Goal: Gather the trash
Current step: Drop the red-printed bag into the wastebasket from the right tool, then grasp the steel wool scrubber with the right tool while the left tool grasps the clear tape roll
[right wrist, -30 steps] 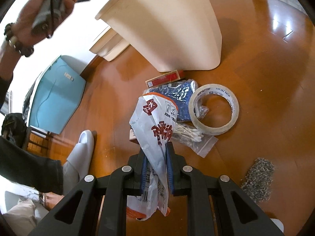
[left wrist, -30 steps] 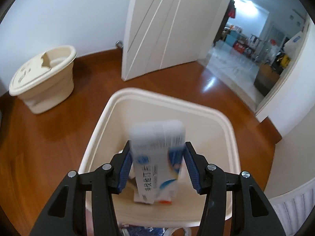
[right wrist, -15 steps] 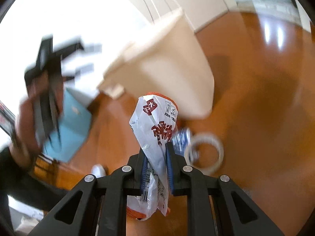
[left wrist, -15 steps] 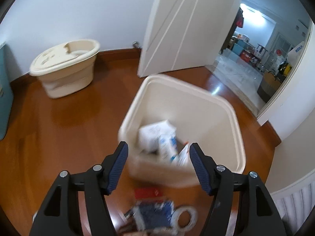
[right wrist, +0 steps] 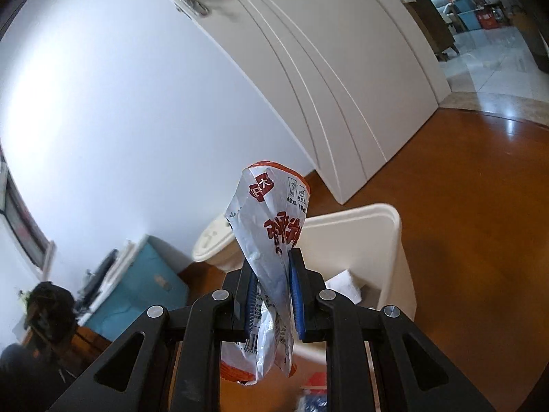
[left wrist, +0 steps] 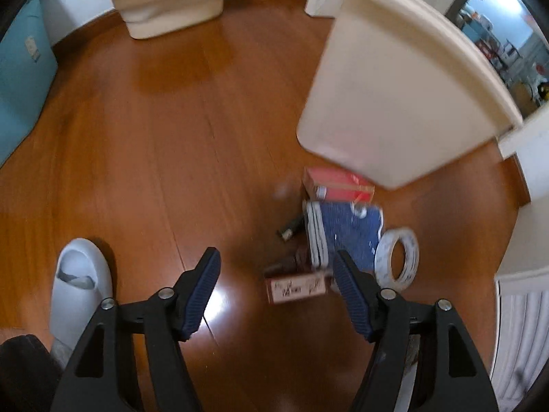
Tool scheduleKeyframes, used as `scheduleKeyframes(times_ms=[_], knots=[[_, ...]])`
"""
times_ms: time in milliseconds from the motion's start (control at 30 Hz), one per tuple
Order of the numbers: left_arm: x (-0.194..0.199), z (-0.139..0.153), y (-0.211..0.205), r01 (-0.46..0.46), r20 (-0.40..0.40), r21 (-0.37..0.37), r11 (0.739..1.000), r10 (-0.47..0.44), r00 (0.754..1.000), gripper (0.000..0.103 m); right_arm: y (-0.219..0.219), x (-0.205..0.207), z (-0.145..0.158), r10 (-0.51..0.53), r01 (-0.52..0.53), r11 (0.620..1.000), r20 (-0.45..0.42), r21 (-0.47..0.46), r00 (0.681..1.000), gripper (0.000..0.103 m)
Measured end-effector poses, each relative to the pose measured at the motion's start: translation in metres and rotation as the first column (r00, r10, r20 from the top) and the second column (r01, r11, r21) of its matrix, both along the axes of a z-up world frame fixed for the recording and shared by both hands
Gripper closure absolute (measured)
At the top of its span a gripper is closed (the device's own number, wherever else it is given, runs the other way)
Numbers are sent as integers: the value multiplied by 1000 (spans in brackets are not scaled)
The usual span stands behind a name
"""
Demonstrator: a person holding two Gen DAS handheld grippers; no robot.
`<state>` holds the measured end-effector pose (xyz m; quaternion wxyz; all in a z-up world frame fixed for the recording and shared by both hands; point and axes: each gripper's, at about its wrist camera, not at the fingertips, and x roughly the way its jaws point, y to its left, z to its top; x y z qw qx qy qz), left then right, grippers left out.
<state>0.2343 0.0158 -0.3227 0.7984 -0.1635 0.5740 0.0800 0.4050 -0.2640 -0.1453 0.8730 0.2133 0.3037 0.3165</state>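
Note:
My left gripper (left wrist: 274, 257) points down at the wooden floor, its jaws opening with nothing between them. Below it lies trash: a small brown-and-white box (left wrist: 296, 288), a blue packet (left wrist: 346, 233), a red box (left wrist: 338, 185) and a tape roll (left wrist: 398, 257). The cream bin (left wrist: 394, 103) stands just beyond them. My right gripper (right wrist: 272, 264) is shut on a white-and-red snack wrapper (right wrist: 271, 226), held up in front of the bin (right wrist: 384, 226). A white carton (right wrist: 343, 283) lies inside the bin.
A cream lidded tub (left wrist: 168, 0) and a teal box (left wrist: 20, 68) stand by the wall. A grey slipper (left wrist: 80, 288) is at lower left. A white door (right wrist: 308, 68) stands open behind the bin. A person's head (right wrist: 48, 312) shows at lower left.
The left gripper let the white-and-blue carton go into the bin, opened wider and swung down toward the floor trash. The right gripper rose from the floor with the wrapper toward the bin.

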Motion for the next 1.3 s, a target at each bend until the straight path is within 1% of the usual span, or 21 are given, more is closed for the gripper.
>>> scheduleKeyframes(times_ms=[133, 200, 233, 300, 333, 367, 433, 567, 633, 667, 733, 800, 833, 867, 900, 933, 1033, 1100, 1167, 1200, 1300], knots=[[2, -8, -11, 49, -21, 6, 999, -49, 999, 24, 44, 54, -17, 51, -58, 994, -86, -92, 995, 82], [-1, -12, -16, 69, -29, 2, 998, -69, 997, 24, 59, 68, -28, 60, -77, 987, -120, -139, 991, 82], [0, -14, -17, 79, -34, 1, 997, -79, 996, 23, 71, 80, -39, 54, -85, 978, -164, -190, 985, 82], [0, -16, -20, 91, -39, -3, 996, -91, 995, 23, 85, 90, -54, 43, -95, 964, -204, -250, 978, 79], [0, -17, -21, 97, -41, -2, 995, -97, 994, 23, 91, 92, -59, 40, -99, 957, -212, -272, 977, 68], [-1, -18, -21, 101, -42, 1, 995, -101, 994, 23, 95, 93, -64, 30, -97, 948, -218, -304, 975, 46], [-2, -20, -23, 119, -50, 6, 993, -118, 992, 23, 95, 91, -65, 11, -74, 947, -195, -314, 981, 25], [-3, -27, -24, 145, -78, 10, 989, -144, 986, 23, 74, 78, -48, 13, -38, 973, -110, -226, 994, 25], [-2, -29, -24, 165, -86, 21, 986, -162, 983, 23, 50, 44, -33, 6, -12, 987, -38, -159, 999, 25], [-1, -30, -24, 174, -88, 22, 985, -171, 981, 23, 38, 27, -31, -2, -1, 989, -17, -147, 1000, 24], [1, -33, -27, 194, -94, 18, 981, -192, 977, 23, 8, -17, -34, -49, 50, 984, 9, -173, 999, 24], [1, -36, -29, 204, -98, 20, 979, -201, 975, 23, -20, -55, -55, -114, 103, 963, -29, -251, 993, 24], [1, -38, -31, 207, -104, 24, 978, -203, 974, 23, -33, -76, -81, -164, 118, 937, -116, -329, 980, 24], [1, -40, -33, 208, -111, 27, 978, -204, 973, 23, -40, -91, -103, -194, 111, 920, -189, -376, 963, 24], [0, -43, -36, 212, -118, 26, 977, -207, 971, 23, -45, -105, -127, -218, 89, 905, -274, -417, 937, 24], [0, -44, -38, 214, -122, 28, 976, -209, 970, 23, -48, -125, -162, -241, 43, 886, -378, -462, 894, 24], [1, -42, -48, 233, -120, 29, 972, -228, 966, 23, -40, -164, -221, -251, -67, 850, -512, -523, 822, 24], [4, -39, -58, 260, -110, 34, 965, -255, 961, 23, -31, -175, -239, -254, -91, 840, -537, -534, 804, 24], [10, -36, -73, 305, -100, 43, 951, -300, 949, 23, -22, -178, -252, -253, -105, 831, -539, -547, 804, 24], [14, -36, -80, 331, -94, 47, 943, -325, 941, 23, -21, -179, -259, -269, -113, 816, -545, -567, 794, 24], [27, -36, -107, 423, -79, 73, 903, -417, 905, 23, -31, -187, -276, -301, -92, 819, -561, -566, 771, 26]])
